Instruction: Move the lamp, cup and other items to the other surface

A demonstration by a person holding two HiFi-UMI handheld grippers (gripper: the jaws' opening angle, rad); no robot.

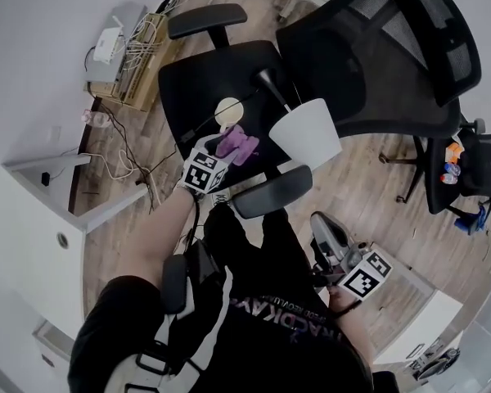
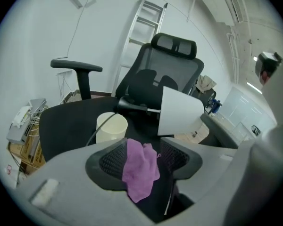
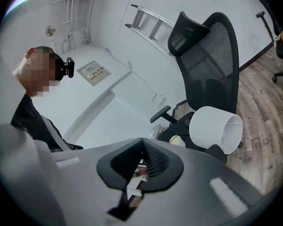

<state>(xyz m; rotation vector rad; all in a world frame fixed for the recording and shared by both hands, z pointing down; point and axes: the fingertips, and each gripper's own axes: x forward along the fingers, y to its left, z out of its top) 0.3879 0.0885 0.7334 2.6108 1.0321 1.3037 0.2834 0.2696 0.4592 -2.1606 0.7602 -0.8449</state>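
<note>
A lamp [image 1: 307,129] with a white shade and a black stem lies on its side on the black chair seat [image 1: 196,80]. A cream cup [image 1: 228,110] stands upright on the same seat, near the stem. A purple cloth [image 1: 237,144] hangs crumpled between the parted jaws of the left gripper [image 2: 144,157].

Cup [image 2: 111,126] base hidden behind left claw [image 2: 144,160]; items [image 1: 452,160] on far chair [image 1: 479,180] too small.

The left arm [image 1: 159,228] reaches forward. The left gripper [image 1: 231,148] is tilted down, its jaws apart, with a cloth [image 2: 140,168] draped loosely between them. The right gripper [image 1: 323,229] is held close at the person's right side, nearer level, jaws closed.
</note>
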